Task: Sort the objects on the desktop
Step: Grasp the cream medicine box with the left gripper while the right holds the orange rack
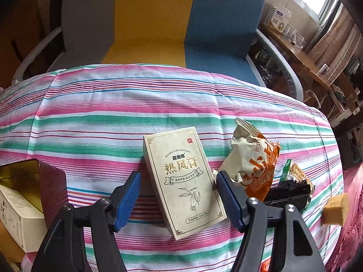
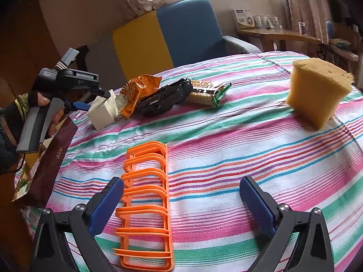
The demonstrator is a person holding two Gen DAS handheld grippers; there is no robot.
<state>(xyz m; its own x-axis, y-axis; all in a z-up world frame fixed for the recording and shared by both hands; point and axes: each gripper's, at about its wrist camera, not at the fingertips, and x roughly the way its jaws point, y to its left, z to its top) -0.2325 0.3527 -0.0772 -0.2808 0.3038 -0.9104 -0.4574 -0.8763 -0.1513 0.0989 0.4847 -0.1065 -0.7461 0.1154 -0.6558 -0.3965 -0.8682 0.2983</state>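
Beside cream box (image 1: 183, 181): snack bag (image 1: 254, 161) | black tool (image 1: 288, 193) | sponge (image 1: 335, 209)

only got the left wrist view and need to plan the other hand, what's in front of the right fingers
Observer: An orange plastic rack with looped dividers lies on the striped cloth, just ahead of the right gripper and close by one finger.
Operator: is that gripper holding anything
Observer: No, its fingers are wide open with only cloth between them.
Operator: where's the sponge from there
Observer: The yellow sponge block is far ahead on the right, blurred, apart from the other things.
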